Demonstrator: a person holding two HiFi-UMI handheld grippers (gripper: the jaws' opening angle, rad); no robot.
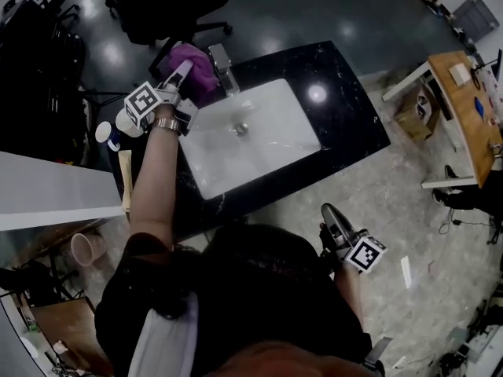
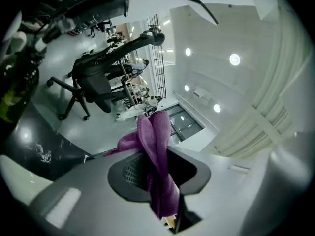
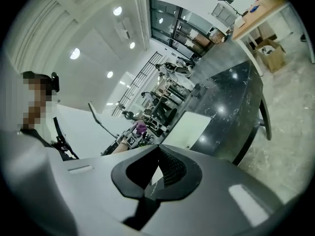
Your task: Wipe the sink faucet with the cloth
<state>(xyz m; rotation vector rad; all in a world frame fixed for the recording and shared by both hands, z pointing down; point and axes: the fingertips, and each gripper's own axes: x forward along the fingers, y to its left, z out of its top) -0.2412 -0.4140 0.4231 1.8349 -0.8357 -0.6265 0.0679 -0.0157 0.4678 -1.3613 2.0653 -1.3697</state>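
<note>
Quick rundown of the head view. The purple cloth (image 1: 200,67) is pinched in the left gripper (image 1: 184,71), whose jaws are clamped on a fold of it. In the left gripper view the fabric is bunched up out of the jaws and drooped down between them. The gripper is held out at arm's length over the back corner of the black countertop (image 1: 346,112), roughly 10 o'clock from the drain (image 1: 240,129).

The cloth is parked right beside the faucet (image 1: 222,67), on its 9 o'clock side. Whether real contact is made can't be told from up here, since the wad covers that side. The faucet itself is mounted at the back rim of the white sink (image 1: 275,144), about 11 o'clock from the drain.

The right gripper (image 1: 333,215) is kept well clear of all that, down at 5 o'clock from the sink, off the counter edge and over the stone floor (image 1: 393,210). Its jaws are closed together with nothing caught in them. In the right gripper view only a sliver of the white basin is seen past them, with the counter stretched away toward 1 o'clock.

Background stuff: a black office chair (image 1: 169,10) is parked behind the counter at 12 o'clock, a wooden desk (image 1: 464,104) is seen at 3 o'clock with a cardboard box (image 1: 416,110) tucked under it, and a pink bin (image 1: 85,248) sits at 8 o'clock.
</note>
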